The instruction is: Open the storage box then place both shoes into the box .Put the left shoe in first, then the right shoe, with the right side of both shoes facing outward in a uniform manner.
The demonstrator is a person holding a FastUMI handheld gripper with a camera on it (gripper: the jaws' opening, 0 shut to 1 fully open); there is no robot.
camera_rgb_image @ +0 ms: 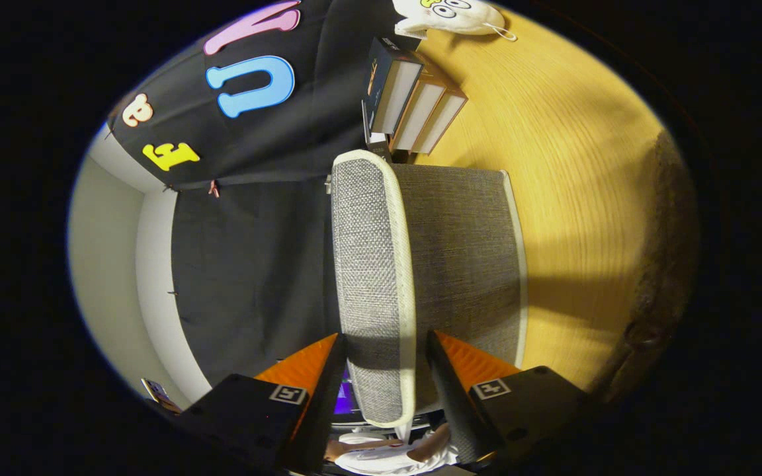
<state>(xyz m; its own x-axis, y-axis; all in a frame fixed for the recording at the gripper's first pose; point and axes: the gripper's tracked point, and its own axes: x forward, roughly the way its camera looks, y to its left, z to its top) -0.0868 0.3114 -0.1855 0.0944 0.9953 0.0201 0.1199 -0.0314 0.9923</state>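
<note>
The opening step is in hand: the gripper (384,357) has its fingers spread either side of the grey fabric storage box's (460,264) lid (373,284) on the wooden worktop (579,198), not visibly pinching it; next they must clamp and swing it

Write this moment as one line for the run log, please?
stage: opening box | gripper: open, fingers straddling lid edge | storage box: grey fabric, on wooden table | books: beyond box

Warm bright light on worktop (573,165); broad soft shadow band beside box (421,264). Strong fisheye bending at rim, edges dim and blurred. Centre sharp.
</note>
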